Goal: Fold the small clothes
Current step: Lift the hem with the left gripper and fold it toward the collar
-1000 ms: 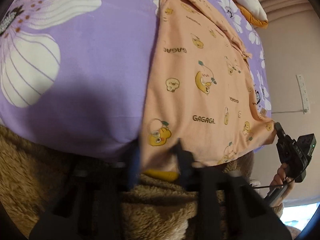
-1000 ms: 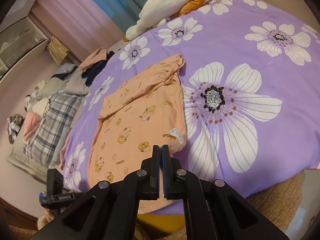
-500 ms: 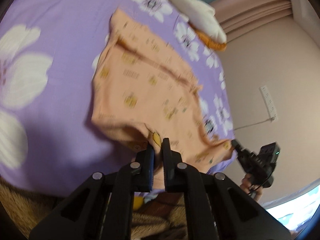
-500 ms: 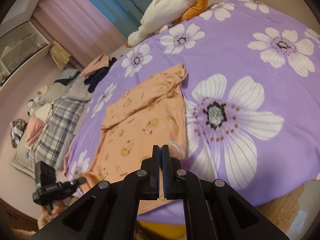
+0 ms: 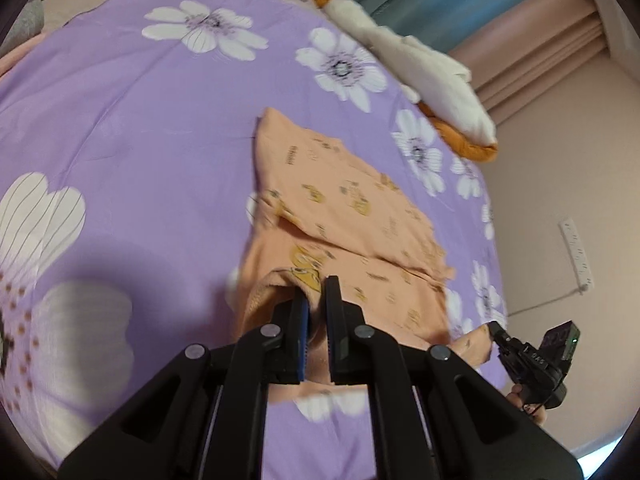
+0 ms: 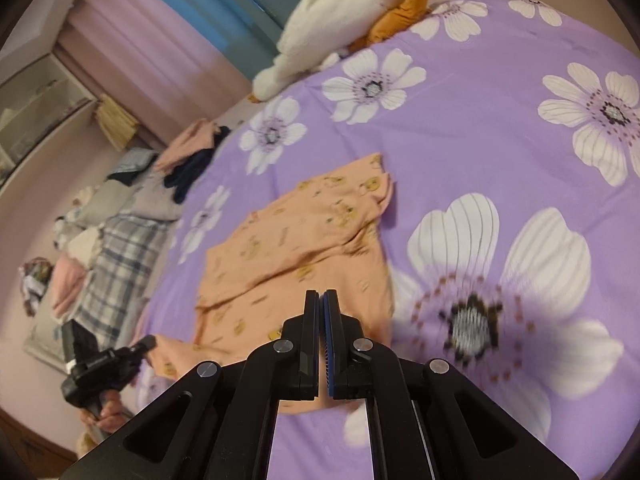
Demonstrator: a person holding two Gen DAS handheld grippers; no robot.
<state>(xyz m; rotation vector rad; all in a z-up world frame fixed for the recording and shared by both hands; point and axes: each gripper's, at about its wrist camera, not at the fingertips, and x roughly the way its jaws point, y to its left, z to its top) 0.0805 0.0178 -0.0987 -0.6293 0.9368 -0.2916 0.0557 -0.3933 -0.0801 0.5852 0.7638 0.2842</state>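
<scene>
A small orange garment (image 5: 360, 208) printed with cartoon figures lies on the purple flowered bedspread (image 5: 120, 120). My left gripper (image 5: 315, 300) is shut on the near hem, and orange cloth bunches between its fingers. In the same view my right gripper (image 5: 496, 326) pinches the hem's other corner at the lower right. In the right wrist view the garment (image 6: 304, 232) spreads ahead of my right gripper (image 6: 321, 300), whose fingers are pressed together on the cloth edge. The left gripper (image 6: 148, 342) holds the lifted corner at the lower left. The near hem is raised off the bed.
A white and orange plush toy (image 5: 420, 68) lies at the far edge of the bed. A pile of clothes (image 6: 192, 156) and plaid bedding (image 6: 120, 264) sit beyond the garment's left side. A power strip (image 5: 576, 252) hangs on the wall.
The left gripper has closed on the near hem. Both grippers have lifted it and carried it forward over the bed, so the near part of the garment now rises off the bedspread.
</scene>
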